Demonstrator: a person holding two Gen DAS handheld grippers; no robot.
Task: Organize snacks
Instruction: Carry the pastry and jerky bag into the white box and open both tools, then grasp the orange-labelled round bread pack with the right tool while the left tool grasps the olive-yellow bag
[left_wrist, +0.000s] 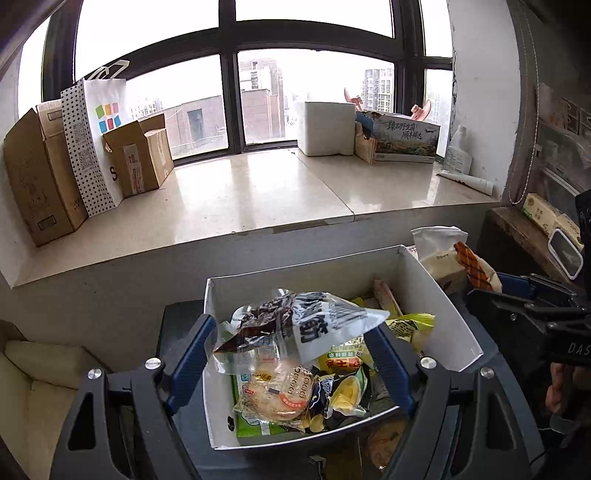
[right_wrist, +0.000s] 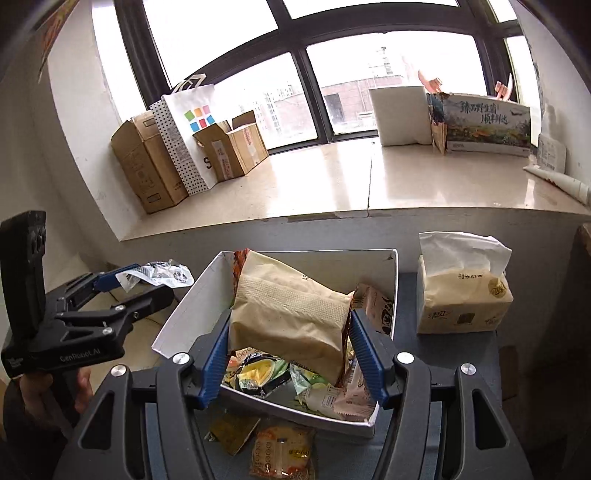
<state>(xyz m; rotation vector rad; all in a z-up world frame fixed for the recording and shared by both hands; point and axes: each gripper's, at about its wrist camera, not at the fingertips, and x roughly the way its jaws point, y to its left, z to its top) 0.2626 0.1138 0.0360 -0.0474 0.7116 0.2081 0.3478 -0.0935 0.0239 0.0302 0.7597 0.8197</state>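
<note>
Nearest the lens in the left wrist view, the left gripper (left_wrist: 291, 354) stands fairly wide with a clear-and-dark printed snack packet (left_wrist: 295, 325) pinched between its blue pads, the packet's long axis running across the jaws from pad to pad and its crumpled end sticking out to the right. It hangs directly above the white box (left_wrist: 454, 325), so by my reading the coming move is simply downward. In the right wrist view the right gripper (right_wrist: 288, 350) is closed at a middling width on a tan paper-look pouch (right_wrist: 288, 314), whose long axis also lies across the jaws, tilted up to the left, and it sits over the near half of the same box. Both hands look about equally near the box. Under them the box already holds a loose heap of yellow and green packets (right_wrist: 258, 373), while a round cracker pack (right_wrist: 282, 454) lies outside its near wall. Just beyond, to the right, stands a tissue pack (right_wrist: 461, 291).
</note>
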